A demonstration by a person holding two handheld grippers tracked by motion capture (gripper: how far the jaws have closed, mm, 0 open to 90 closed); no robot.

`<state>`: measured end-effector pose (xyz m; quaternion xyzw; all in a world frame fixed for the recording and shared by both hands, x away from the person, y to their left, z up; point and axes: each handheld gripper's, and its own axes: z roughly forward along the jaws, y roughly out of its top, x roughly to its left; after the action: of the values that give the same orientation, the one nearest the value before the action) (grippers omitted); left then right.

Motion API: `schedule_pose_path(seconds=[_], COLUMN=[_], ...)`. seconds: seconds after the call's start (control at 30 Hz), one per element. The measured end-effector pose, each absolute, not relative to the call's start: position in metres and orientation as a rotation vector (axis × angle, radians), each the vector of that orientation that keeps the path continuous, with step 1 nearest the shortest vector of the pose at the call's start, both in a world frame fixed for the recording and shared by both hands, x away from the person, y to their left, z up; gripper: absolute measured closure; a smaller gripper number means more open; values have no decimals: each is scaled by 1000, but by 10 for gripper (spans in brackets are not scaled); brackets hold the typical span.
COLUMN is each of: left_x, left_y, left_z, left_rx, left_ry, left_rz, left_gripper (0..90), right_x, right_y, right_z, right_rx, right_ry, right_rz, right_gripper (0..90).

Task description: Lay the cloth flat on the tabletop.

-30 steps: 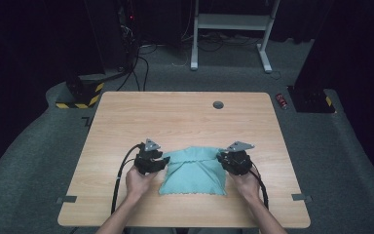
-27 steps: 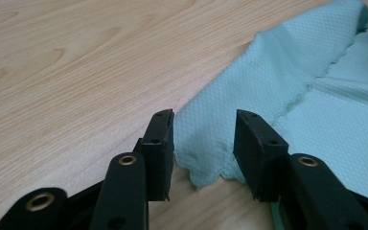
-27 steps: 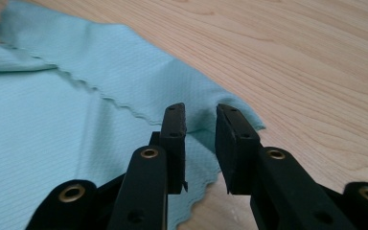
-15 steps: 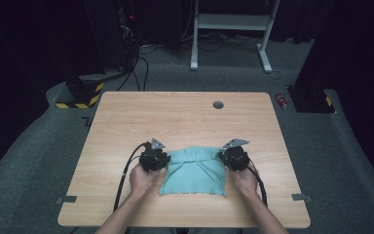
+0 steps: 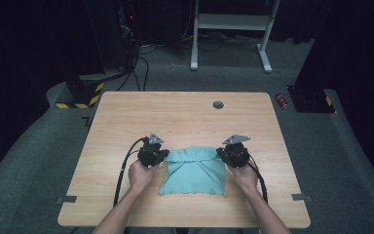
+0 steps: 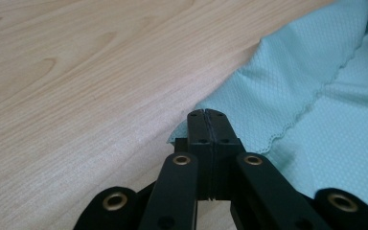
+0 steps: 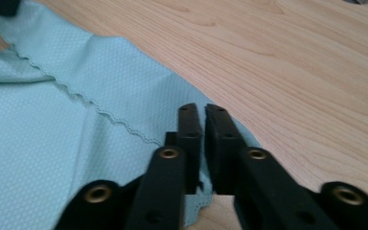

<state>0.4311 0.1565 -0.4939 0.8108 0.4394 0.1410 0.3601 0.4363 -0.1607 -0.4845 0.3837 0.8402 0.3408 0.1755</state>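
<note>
The folded teal cloth (image 5: 193, 170) lies on the counter (image 5: 185, 114) near its front edge. At the cloth's left corner, the left hand-held gripper (image 6: 206, 120) is clenched on the fabric edge. At the cloth's right corner, the right hand-held gripper (image 7: 199, 120) has just been opening, a narrow gap showing between its jaws over the hem.

one teal cloth (image 5: 193, 170), two grippers, one table (image 5: 185, 114)

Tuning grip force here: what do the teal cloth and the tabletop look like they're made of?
Cloth: looks like a thin knit or mesh fabric, matte, with a fine dotted weave and a scalloped stitched edge. Tabletop: light wood-grain surface, smooth and satin; possibly laminate rather than solid wood.
</note>
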Motion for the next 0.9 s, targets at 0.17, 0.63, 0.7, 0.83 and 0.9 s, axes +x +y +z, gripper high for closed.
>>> schedule_pose_path(seconds=[0.17,0.63,0.7,0.83,0.9], left_x=[434,441,444,450,453], left_y=[158,163,166,172,174], left_z=[-489,-489,-490,-495,-498], left_rx=[2066,1995,1987,1959,1935], left_ry=[1129,1162,1179,1220,1246], left_rz=[369,380,372,366,362], left_gripper=[899,899,899,899,898], right_x=[440,455,460,470,475], right_y=[-164,-165,-163,-161,-159], right_z=[-494,-483,-479,-481,-483], right_rx=[1126,1160,1172,1209,1217], right_ry=[2395,2412,2408,2410,2406], right_rz=[927,993,993,983,979], right_gripper=[729,900,900,900,900])
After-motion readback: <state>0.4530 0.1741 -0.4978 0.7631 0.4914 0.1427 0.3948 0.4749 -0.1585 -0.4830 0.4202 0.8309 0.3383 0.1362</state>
